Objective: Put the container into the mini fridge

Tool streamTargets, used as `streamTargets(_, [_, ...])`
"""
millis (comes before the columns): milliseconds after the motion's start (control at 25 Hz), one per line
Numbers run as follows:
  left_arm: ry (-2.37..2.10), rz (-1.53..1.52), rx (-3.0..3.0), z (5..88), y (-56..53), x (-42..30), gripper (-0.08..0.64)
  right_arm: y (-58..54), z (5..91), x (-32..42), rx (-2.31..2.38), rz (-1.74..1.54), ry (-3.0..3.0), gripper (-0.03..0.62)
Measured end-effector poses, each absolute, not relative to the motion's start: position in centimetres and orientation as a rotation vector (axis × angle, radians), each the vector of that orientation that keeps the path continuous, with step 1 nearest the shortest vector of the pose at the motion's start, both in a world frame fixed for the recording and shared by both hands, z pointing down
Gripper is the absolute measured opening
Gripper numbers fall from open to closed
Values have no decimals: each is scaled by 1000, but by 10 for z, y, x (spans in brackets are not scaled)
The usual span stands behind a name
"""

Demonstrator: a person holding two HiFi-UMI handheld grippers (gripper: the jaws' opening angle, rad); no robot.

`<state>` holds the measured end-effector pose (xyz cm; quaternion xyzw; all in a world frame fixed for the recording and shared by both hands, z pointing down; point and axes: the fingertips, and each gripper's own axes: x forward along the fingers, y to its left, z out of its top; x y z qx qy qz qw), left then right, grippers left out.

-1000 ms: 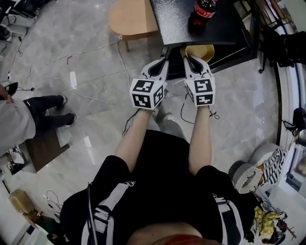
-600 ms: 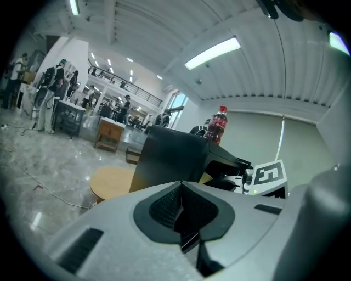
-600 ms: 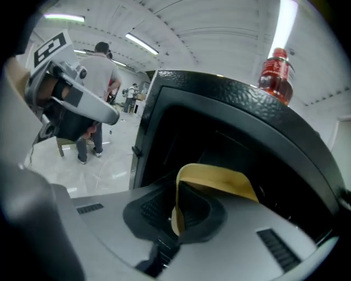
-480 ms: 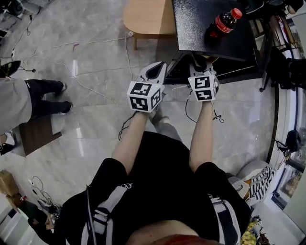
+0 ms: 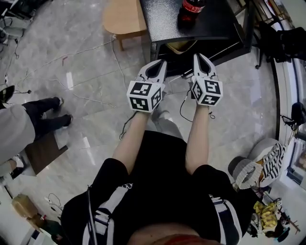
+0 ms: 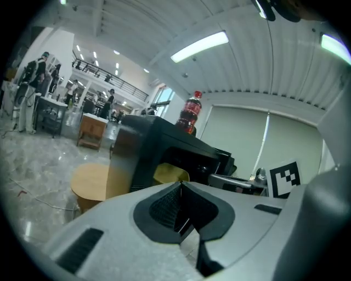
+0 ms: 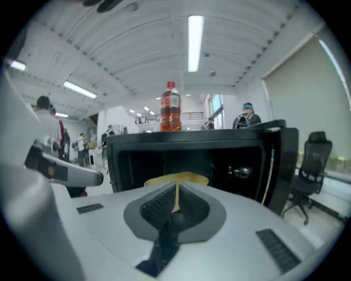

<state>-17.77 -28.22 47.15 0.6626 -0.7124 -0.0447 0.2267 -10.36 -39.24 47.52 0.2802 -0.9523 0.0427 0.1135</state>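
Note:
The black mini fridge (image 5: 205, 24) stands open ahead of me, and the yellow container (image 5: 180, 46) sits inside its opening. My right gripper (image 5: 198, 56) is just in front of the opening. In the right gripper view its jaws (image 7: 175, 186) are shut to a thin slit, and the container (image 7: 189, 178) shows beyond them, not gripped. My left gripper (image 5: 160, 63) hovers beside it at the fridge's left front corner. The left gripper view shows its jaws (image 6: 180, 185) shut on nothing, with the container (image 6: 167, 174) to the left past them.
A cola bottle (image 5: 190, 9) stands on the fridge top. The fridge door (image 7: 282, 164) hangs open at the right. A round wooden stool (image 5: 122, 16) is left of the fridge. Cables trail over the marble floor, a person (image 5: 19, 127) stands far left, and bags (image 5: 258, 167) lie at the right.
A second ago the container was at the right gripper's tips by the opening. The gripper reached into the fridge, then drew back; the container now rests inside. The left gripper barely moved.

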Motion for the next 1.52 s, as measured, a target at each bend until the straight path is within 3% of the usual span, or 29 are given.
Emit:
streamTargets(280, [-1821, -93, 2014, 459, -325, -107, 11, -413, 460, 1, 1170, 382, -2821, 12])
streamTargets(840, [-1572, -101, 2388, 403, -396, 33, 10, -420, 396, 176, 1672, 210, -2659, 11])
streamTargets(1160, [-1494, -100, 2487, 381, -404, 67, 11, -418, 371, 211, 1792, 139, -2629, 11])
streamTargets(1520, [-1510, -105, 2471, 385, -404, 57, 9, -416, 374, 207, 1779, 127, -2642, 11])
